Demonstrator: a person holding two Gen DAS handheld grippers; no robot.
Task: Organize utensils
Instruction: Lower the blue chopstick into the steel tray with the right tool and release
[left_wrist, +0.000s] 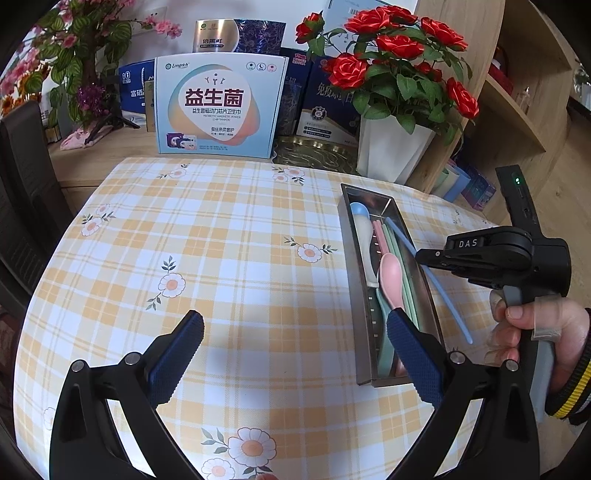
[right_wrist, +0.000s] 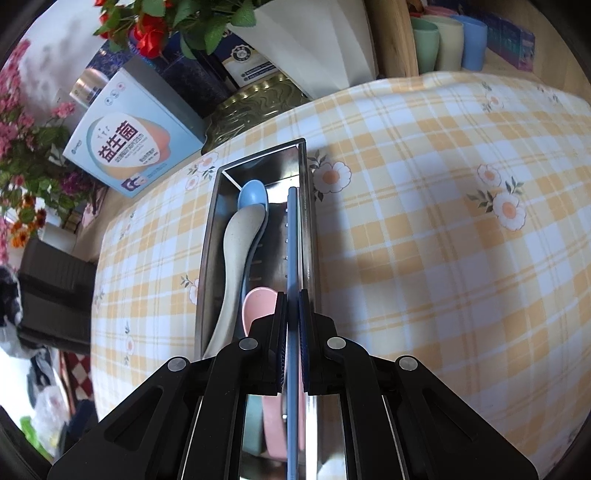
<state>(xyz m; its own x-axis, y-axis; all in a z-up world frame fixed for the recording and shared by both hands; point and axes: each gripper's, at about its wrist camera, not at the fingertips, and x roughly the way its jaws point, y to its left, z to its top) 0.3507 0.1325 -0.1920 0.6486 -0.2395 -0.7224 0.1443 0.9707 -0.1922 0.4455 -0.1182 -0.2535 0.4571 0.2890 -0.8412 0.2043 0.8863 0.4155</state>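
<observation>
The right gripper (right_wrist: 291, 314) has its fingers (right_wrist: 279, 332) pressed together on a blue chopstick (right_wrist: 292, 236), which runs straight ahead between them over the right side of the steel tray (right_wrist: 210, 236). Left of those fingers, inside the tray, lie a grey spoon (right_wrist: 236, 251), a blue spoon (right_wrist: 251, 194) and a pink spoon (right_wrist: 258, 302). The left gripper (left_wrist: 295, 350) hangs wide open and empty above the bench (left_wrist: 221, 240), its right finger (left_wrist: 413, 354) over the tray's near end.
</observation>
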